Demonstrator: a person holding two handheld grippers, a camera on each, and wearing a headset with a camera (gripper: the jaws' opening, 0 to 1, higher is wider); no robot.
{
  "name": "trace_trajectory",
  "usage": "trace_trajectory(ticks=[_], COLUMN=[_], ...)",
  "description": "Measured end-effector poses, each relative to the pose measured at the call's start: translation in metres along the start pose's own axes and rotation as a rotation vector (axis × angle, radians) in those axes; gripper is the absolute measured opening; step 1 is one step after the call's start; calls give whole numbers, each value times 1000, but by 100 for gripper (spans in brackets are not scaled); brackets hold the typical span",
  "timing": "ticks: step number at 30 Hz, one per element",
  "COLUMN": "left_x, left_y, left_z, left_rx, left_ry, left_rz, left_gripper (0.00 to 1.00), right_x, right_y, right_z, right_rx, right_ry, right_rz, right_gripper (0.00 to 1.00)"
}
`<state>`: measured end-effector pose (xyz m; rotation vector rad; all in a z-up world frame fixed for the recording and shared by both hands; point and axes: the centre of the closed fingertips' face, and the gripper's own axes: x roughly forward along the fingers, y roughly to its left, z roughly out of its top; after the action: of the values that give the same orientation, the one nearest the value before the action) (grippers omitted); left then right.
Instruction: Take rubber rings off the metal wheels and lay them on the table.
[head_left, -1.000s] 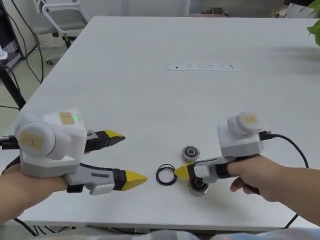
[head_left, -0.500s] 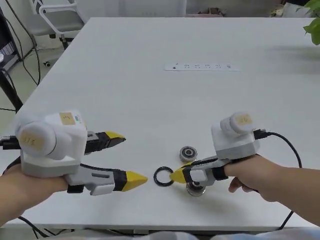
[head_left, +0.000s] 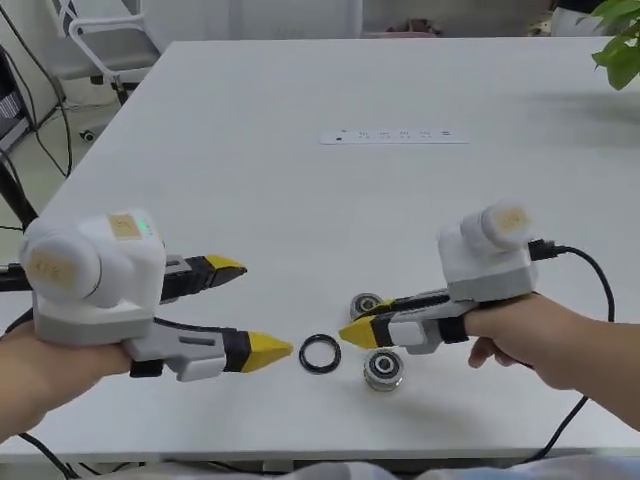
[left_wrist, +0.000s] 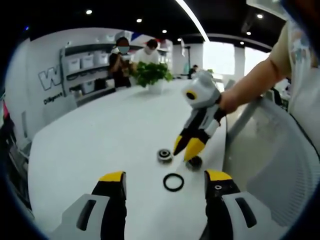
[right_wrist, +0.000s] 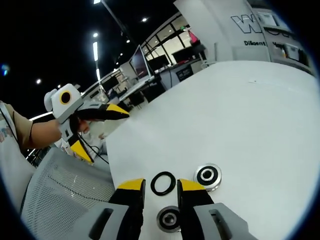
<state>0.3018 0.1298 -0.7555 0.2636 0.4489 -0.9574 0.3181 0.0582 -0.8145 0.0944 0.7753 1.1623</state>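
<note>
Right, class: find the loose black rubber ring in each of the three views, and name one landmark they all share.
Head view: the rubber ring lies low centre on the table.
Left gripper view: the ring is low centre, ahead of the gap between the jaws.
Right gripper view: the ring is low centre, just beyond the jaw tips.
Shared landmark: the two metal wheels close beside it.

We see the right gripper (head_left: 354, 333) lifted off the lower wheel (head_left: 383, 368), which now lies uncovered at lower centre; the gripper's tips hang just right of the rubber ring (head_left: 320, 353).
</note>
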Motion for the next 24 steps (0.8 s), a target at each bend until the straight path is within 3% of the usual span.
trace_trajectory(ticks=[7,16,24], left_x=[-3,-3,-2], left_y=[3,2,1], left_z=[13,20,23], left_rx=[5,8,7], left_ry=[-19,-23,-22], left_rz=[13,13,9], left_gripper=[65,66,68], right_x=[-25,-60,-89], right_y=[-3,-2,-2], right_z=[12,28,23], right_rx=[-60,-146,-253], right_ry=[-42,-107,-112], right_rz=[-18,-65,-115], right_gripper=[30,39,52])
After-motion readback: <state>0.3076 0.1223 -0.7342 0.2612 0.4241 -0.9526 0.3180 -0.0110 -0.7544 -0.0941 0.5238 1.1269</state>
